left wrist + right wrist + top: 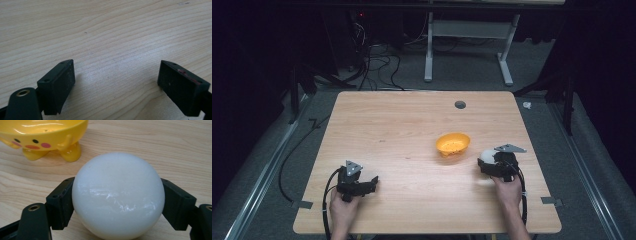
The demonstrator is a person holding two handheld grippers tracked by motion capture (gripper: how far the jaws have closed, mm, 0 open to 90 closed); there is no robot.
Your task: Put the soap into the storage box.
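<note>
R tool [117, 202] grips white ball [117, 195], low by yellow bowl [45, 137].

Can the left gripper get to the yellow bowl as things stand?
Probably yes. The left gripper is open and empty, and bare wooden table lies between it and the yellow bowl. The right gripper, shut on the white ball, sits at the bowl's far side, off that path.

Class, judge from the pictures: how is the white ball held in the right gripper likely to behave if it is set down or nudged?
The white ball looks round and smooth, so it would probably roll freely on the flat table. Its glossy surface suggests it may slip between the right gripper's flat jaws. It appears rigid, showing no dent.
</note>
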